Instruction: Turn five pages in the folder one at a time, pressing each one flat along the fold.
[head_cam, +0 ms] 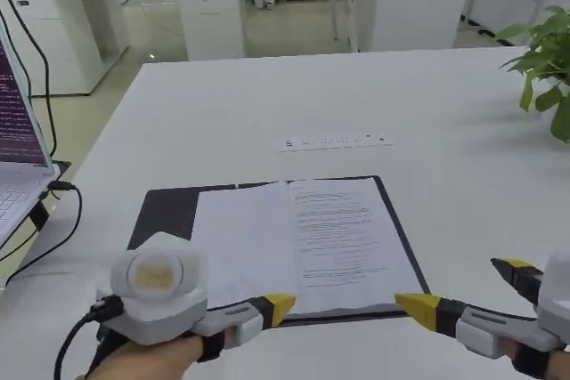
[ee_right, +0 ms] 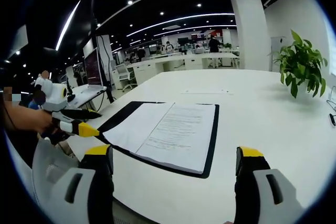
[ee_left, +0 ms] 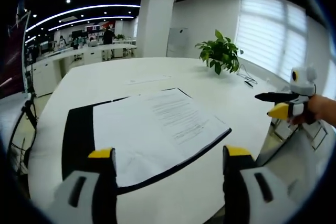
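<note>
A black folder (head_cam: 163, 213) lies open on the white table (head_cam: 267, 104), a blank sheet (head_cam: 245, 238) on its left and a printed page (head_cam: 343, 238) on its right. My left gripper (head_cam: 267, 309) hovers open just off the folder's near left edge, holding nothing. At the folder's near right corner my right gripper (head_cam: 466, 287) is open and empty too. The left gripper view has the folder (ee_left: 79, 135) lying beyond the open left gripper (ee_left: 170, 153), and the right gripper (ee_left: 286, 106) off to the right. In the right gripper view the folder (ee_right: 210, 145) lies past the open right gripper (ee_right: 174, 150), the left gripper (ee_right: 73, 121) at the left.
A laptop (head_cam: 18, 149) with a cable (head_cam: 53, 238) stands at the table's left edge. A white power strip (head_cam: 334, 141) lies behind the folder. A potted plant (head_cam: 543, 68) stands at the far right. The table's near edge runs just under both grippers.
</note>
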Available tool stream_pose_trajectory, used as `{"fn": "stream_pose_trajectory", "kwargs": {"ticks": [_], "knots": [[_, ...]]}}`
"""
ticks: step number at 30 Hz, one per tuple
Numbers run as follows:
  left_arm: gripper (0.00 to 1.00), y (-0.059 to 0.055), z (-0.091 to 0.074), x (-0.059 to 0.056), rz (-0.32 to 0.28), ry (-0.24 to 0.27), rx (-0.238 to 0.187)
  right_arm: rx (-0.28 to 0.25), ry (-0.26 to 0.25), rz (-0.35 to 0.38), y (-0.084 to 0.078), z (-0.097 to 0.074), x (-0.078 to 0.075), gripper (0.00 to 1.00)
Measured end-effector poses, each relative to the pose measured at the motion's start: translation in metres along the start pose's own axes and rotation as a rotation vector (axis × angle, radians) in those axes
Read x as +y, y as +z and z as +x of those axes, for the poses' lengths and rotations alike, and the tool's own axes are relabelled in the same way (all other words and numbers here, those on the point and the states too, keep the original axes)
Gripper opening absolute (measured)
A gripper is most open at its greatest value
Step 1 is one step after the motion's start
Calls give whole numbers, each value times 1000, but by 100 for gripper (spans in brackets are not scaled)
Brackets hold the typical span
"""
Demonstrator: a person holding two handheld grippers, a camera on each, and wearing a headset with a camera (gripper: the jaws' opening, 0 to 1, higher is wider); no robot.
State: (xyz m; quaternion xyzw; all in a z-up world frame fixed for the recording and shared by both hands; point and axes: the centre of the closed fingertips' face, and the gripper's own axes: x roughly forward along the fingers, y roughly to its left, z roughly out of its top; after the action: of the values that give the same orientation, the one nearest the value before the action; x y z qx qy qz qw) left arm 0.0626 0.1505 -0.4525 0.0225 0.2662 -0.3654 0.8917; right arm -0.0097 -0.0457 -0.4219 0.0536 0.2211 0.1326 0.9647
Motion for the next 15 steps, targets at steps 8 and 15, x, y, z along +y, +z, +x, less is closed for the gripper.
{"fn": "stream_pose_trajectory", "kwargs": {"ticks": [8, 15], "knots": [[75, -2, 58, -44, 55, -74, 34, 3, 14, 17, 0, 3, -2, 93], [73, -8, 98, -72, 51, -111, 46, 3, 23, 16, 2, 6, -2, 93]]}}
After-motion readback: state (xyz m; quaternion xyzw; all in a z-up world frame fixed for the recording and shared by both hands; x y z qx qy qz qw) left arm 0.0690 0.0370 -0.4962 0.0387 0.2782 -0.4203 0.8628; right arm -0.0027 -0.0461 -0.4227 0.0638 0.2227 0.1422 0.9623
